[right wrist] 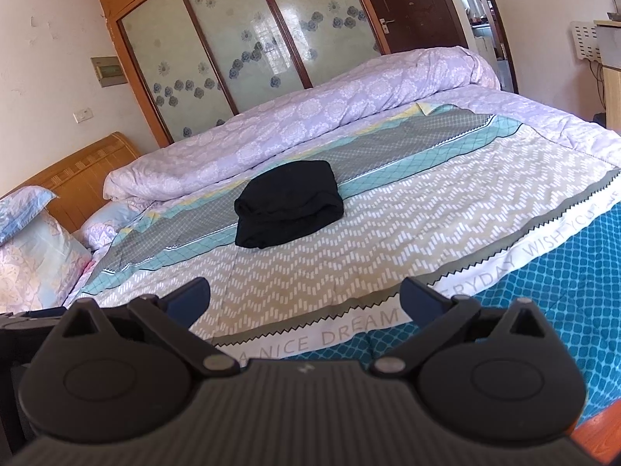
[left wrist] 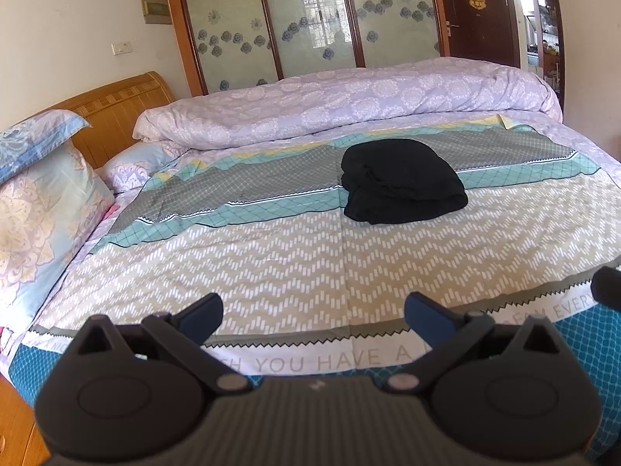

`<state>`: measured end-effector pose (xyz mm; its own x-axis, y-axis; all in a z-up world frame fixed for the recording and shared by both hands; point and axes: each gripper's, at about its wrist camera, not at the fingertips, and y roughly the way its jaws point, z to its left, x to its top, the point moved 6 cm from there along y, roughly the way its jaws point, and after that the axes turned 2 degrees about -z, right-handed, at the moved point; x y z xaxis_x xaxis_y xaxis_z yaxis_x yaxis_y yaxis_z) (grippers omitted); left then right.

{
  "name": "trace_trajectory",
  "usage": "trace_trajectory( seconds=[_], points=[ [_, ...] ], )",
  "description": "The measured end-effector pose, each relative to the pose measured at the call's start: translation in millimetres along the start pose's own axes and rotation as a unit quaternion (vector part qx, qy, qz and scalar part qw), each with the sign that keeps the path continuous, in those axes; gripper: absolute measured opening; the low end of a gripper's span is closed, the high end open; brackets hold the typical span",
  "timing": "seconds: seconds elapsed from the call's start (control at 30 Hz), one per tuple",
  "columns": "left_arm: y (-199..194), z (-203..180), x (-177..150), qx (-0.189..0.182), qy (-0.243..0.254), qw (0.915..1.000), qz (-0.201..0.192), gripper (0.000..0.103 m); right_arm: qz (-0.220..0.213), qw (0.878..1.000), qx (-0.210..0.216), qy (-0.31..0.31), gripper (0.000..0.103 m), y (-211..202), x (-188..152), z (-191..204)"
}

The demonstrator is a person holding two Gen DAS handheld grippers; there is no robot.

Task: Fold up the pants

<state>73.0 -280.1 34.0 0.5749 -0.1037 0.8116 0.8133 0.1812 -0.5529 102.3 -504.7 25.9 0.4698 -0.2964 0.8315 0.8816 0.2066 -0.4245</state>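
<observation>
Black pants (left wrist: pixel 401 180) lie folded in a compact bundle on the patterned bedspread (left wrist: pixel 271 264), toward the far middle of the bed. The same bundle of pants (right wrist: pixel 287 204) sits left of centre in the right wrist view. My left gripper (left wrist: pixel 313 310) hovers over the near edge of the bed, well short of the pants, open with nothing between its blue-tipped fingers. My right gripper (right wrist: pixel 304 296) is also open and empty, held above the near edge of the bedspread (right wrist: pixel 388 240), far from the pants.
A rolled lilac duvet (left wrist: pixel 349 105) runs along the far side of the bed. Pillows (left wrist: pixel 42 202) and a wooden headboard (left wrist: pixel 116 112) stand at the left. Wardrobe doors (left wrist: pixel 295 19) and a dark door (left wrist: pixel 477 7) are behind. Wooden floor (right wrist: pixel 597 431) shows at lower right.
</observation>
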Motion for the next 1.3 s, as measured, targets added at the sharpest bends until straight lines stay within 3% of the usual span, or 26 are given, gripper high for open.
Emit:
trace_trajectory(
  seconds=[0.8, 1.3],
  points=[
    [-24, 6, 14, 0.032, 0.02, 0.9988, -0.032, 0.103, -0.016, 1.0, 0.012, 0.014, 0.103, -10, 15, -4],
    [-20, 11, 4, 0.045, 0.038, 0.998, -0.025, 0.103, -0.013, 1.0, 0.012, 0.016, 0.103, -10, 14, -4]
  ],
)
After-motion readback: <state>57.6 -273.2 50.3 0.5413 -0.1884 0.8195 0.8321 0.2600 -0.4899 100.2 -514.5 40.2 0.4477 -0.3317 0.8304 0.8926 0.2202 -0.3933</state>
